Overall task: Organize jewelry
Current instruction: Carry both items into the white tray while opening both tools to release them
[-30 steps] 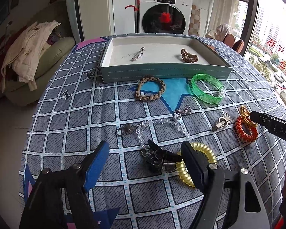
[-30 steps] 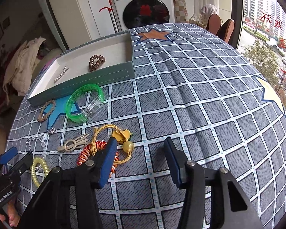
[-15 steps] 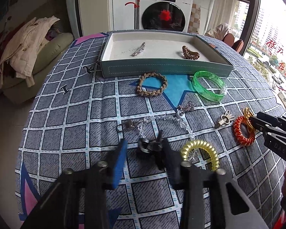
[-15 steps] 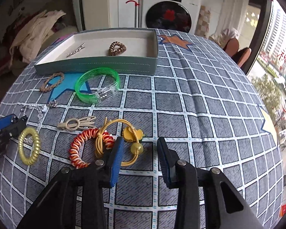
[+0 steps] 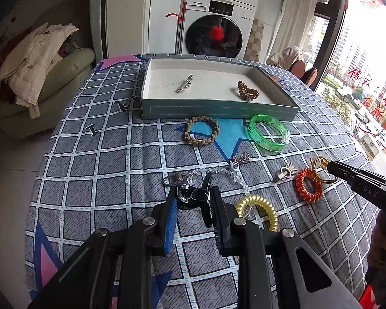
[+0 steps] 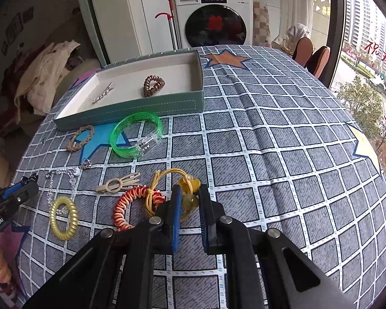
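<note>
- the left claw (image 5: 191,198) pinches a black hair clip (image 5: 193,195) between its blue pads, low on the checked worktop (image 5: 90,180).
- just beyond that claw lies a clear bead chain (image 5: 213,172); to its right, a yellow coil hair tie (image 5: 260,211).
- the right claw (image 6: 189,198) is closing on a yellow elastic hair tie (image 6: 172,175); its amber bead (image 6: 189,202) sits between the pads, apparently already touched.
- left of the right claw: an orange-white coil tie (image 6: 131,203) and a beige clip (image 6: 115,184).
- farther ahead: a green bangle (image 6: 135,134), a braided bracelet (image 6: 81,137), then the tray (image 6: 131,110), which holds a silver clip (image 6: 103,92) and a brown coil tie (image 6: 153,85).
</note>
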`<control>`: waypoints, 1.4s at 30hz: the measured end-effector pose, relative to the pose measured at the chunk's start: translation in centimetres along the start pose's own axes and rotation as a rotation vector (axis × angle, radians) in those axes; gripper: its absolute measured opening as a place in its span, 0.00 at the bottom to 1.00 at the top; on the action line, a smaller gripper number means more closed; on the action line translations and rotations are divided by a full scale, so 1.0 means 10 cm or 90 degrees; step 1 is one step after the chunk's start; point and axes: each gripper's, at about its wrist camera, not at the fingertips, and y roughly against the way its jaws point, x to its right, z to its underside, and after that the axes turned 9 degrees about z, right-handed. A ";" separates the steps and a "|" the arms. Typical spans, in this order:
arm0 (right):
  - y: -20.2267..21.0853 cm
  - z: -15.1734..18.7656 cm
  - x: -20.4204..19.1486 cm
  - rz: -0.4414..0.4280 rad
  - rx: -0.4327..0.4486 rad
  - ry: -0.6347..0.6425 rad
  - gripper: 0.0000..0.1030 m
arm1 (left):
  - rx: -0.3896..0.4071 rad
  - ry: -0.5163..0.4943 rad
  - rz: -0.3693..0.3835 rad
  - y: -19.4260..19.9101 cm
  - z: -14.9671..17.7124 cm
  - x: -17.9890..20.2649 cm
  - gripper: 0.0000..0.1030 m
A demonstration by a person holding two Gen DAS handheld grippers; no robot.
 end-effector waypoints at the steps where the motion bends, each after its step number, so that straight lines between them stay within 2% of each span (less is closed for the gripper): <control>1: 0.02 -0.01 0.01 -0.003 0.001 -0.004 0.14 | 0.002 0.000 0.001 0.02 -0.01 0.00 0.43; 13: 0.19 -0.31 0.09 -0.058 0.019 -0.050 0.14 | 0.042 -0.016 0.009 0.20 -0.32 0.06 0.43; 20: 0.22 -0.74 -0.03 -0.084 0.043 -0.039 0.14 | 0.084 -0.027 0.006 0.22 -0.75 0.06 0.43; 26: 0.11 -1.20 -0.12 -0.102 0.057 -0.040 0.14 | 0.094 -0.023 0.000 0.08 -1.22 0.00 0.43; 34: -0.38 -1.73 -0.25 -0.099 0.037 -0.049 0.14 | 0.074 -0.023 -0.028 -0.47 -1.73 -0.14 0.43; 42: -1.07 -1.95 -0.30 -0.067 0.000 -0.072 0.14 | 0.024 -0.016 -0.058 -1.20 -1.87 -0.31 0.43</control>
